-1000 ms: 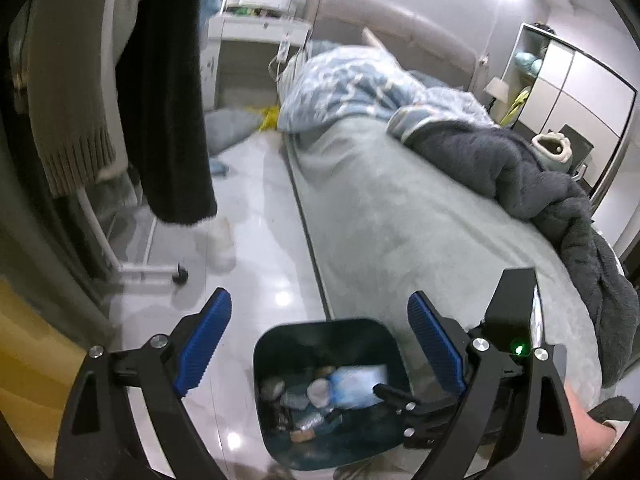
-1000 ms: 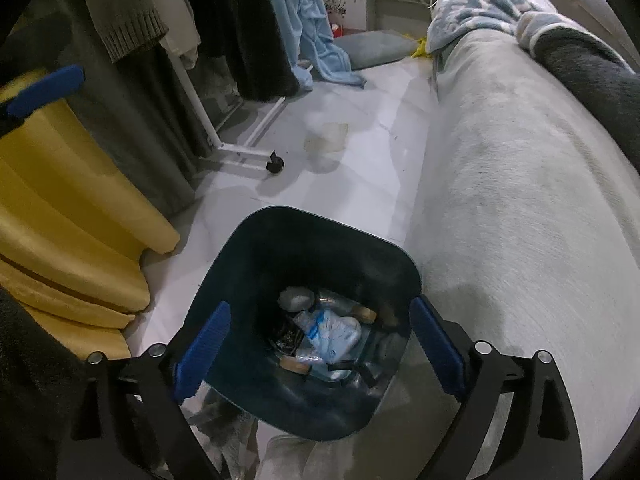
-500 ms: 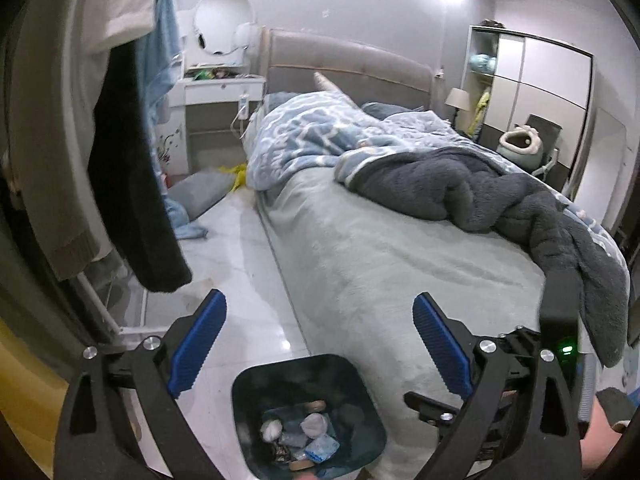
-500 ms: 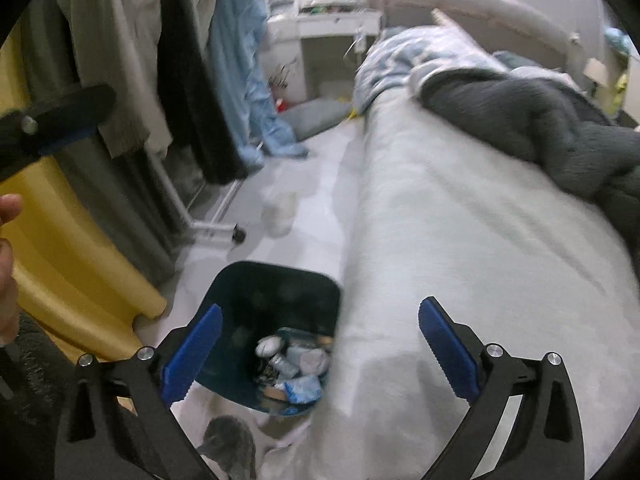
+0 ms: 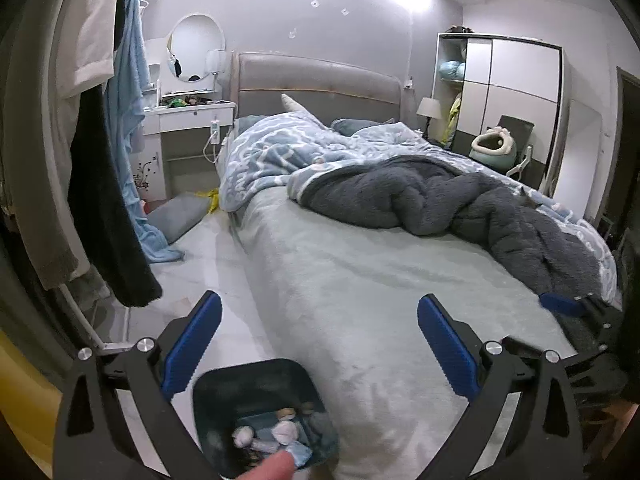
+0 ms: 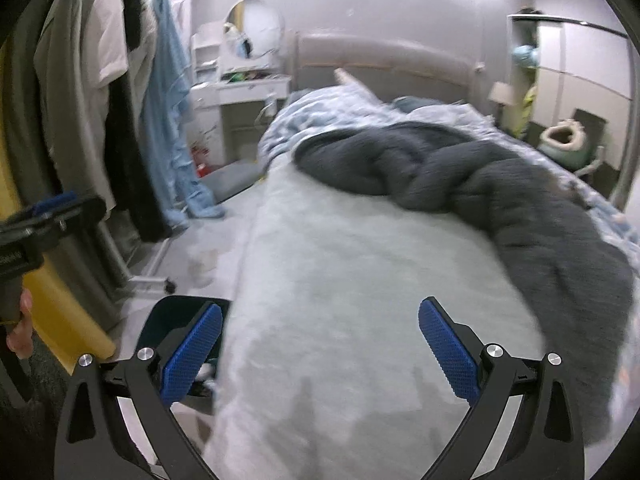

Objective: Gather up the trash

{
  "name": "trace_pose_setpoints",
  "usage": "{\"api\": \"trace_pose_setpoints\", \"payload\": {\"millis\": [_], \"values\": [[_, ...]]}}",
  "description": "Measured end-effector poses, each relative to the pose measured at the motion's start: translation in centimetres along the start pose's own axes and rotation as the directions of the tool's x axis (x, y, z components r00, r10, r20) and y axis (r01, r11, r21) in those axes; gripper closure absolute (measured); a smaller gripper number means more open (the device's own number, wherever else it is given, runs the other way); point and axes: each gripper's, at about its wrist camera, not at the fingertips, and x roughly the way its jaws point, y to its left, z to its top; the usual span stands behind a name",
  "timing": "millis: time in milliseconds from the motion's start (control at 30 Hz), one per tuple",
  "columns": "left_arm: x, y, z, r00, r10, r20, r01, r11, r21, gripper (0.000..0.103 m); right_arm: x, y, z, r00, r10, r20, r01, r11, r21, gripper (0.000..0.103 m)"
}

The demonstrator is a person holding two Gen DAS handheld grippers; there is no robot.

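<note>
Both grippers hang with their jaws spread wide and nothing between them. The left gripper [image 5: 319,344] points across the bed [image 5: 372,280], and the dark trash bin [image 5: 256,384] sits on the floor just below and slightly left of it, tight against the mattress edge. In it lie crumpled white wads and a pale blue wrapper [image 5: 300,450], all of it light, soft stuff that would crush under a firm pinch. The right gripper [image 6: 320,348] looks over the mattress too, its view blurred, with the bin low beside its left finger. I'd judge the bin light and stiff; its rim is the sensible place to pinch.
</note>
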Motion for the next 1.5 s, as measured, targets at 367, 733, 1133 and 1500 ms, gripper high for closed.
{"api": "trace_pose_setpoints", "payload": {"millis": [367, 733, 1133, 1500], "values": [[-2.9, -4.7, -2.5, 0.998, -0.055, 0.029, 0.054, 0.997, 0.047, 0.003, -7.1, -5.3, -6.1, 0.989, -0.145, 0.025, 0.140, 0.981, 0.138, 0.003], [-4.3, -4.9, -4.4, 0.999, -0.020, 0.034, 0.019, 1.000, 0.024, 0.003, -8.0, -3.4, -6.2, 0.984, -0.167, 0.056, 0.158, 0.977, 0.140, 0.003], [-4.0, -5.4, -4.8, 1.000, -0.027, 0.006, 0.027, 0.998, 0.050, 0.003, -8.1, -4.2, -6.9, 0.986, -0.156, 0.052, 0.146, 0.976, 0.164, 0.003], [-3.9, -5.5, -4.9, 1.000, -0.027, 0.004, 0.027, 0.998, 0.048, 0.003, -8.2, -4.2, -6.9, 0.986, -0.157, 0.052, 0.147, 0.976, 0.164, 0.003]]}}
